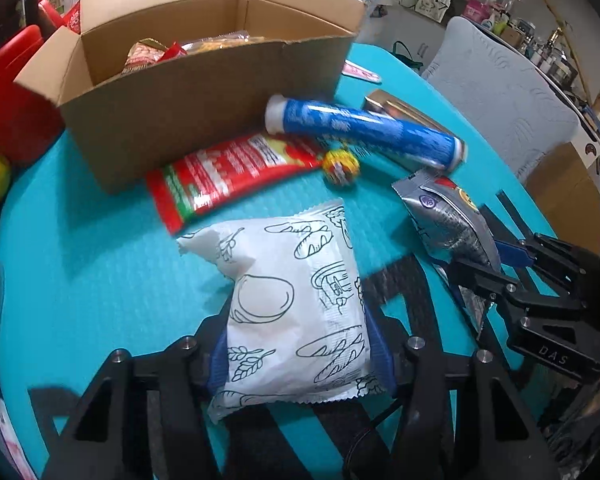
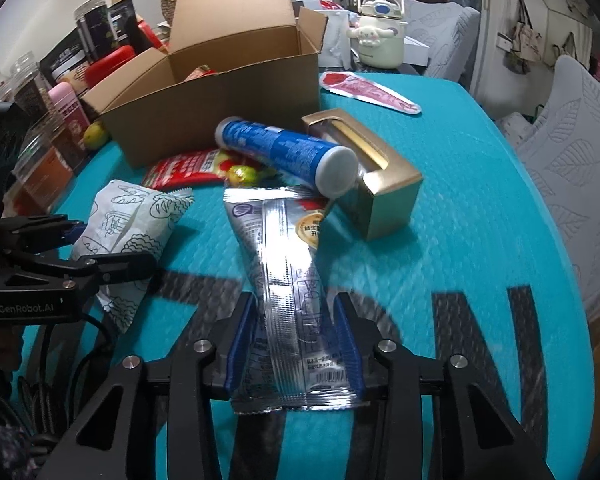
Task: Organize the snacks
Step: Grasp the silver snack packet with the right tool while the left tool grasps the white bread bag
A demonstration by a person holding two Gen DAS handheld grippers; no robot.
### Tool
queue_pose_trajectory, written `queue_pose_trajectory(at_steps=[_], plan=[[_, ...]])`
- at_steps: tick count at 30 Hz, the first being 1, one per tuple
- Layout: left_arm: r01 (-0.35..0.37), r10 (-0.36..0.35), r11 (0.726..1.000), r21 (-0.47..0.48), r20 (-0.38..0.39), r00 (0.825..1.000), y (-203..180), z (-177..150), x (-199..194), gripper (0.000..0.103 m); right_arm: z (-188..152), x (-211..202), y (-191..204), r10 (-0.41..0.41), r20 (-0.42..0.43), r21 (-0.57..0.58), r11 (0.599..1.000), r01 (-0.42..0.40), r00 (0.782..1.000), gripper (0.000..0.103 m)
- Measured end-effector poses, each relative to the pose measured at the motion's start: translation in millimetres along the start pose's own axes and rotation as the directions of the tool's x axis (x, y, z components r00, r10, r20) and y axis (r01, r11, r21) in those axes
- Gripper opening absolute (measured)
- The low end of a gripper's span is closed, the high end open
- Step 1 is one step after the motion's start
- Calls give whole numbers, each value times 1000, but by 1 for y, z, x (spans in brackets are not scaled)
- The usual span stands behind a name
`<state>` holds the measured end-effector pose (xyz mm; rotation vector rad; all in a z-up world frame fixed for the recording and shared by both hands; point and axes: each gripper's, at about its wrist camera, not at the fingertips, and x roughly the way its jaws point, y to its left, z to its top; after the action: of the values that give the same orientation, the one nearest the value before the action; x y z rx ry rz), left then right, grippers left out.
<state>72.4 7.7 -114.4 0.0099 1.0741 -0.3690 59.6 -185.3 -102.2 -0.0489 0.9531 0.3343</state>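
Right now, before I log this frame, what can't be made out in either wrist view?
- Contents of the open brown cardboard box: near wall hides most in both views.
- Red flat snack packet: largely behind the blue cylindrical tube in the right wrist view; print blurred in the left.
- Small yellow wrapped candy: blurred, label unreadable.
- Silver foil pouch: text too small.

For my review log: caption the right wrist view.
Right gripper straddles a silver packet on the teal table.
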Motion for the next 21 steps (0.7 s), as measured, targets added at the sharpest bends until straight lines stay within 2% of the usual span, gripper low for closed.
queue_pose_trajectory(at_steps=[6, 12, 15, 18, 21], plan=[[10, -10, 1000, -4, -31, 999, -11, -20, -8, 56, -17, -14, 9, 19, -32, -19, 1000, -19, 999, 38], [7, -7, 1000, -16, -47, 999, -12, -25, -11, 56, -29, -24, 17, 40, -64, -49, 998, -43, 997, 38], [-30, 31, 999, 19, -43, 999, -19, -23, -7, 58, -30, -22, 19, 35, -61, -53, 998, -38, 998, 41], [-87, 91, 993, 81, -44, 995, -32, -21, 0, 64, -28, -14, 20, 25, -67, -58, 998, -29, 997, 44], [-116, 117, 989, 96, -8, 993, -37, -24, 2, 64, -28, -11, 27, -2, -48, -96, 995, -3, 999, 46]])
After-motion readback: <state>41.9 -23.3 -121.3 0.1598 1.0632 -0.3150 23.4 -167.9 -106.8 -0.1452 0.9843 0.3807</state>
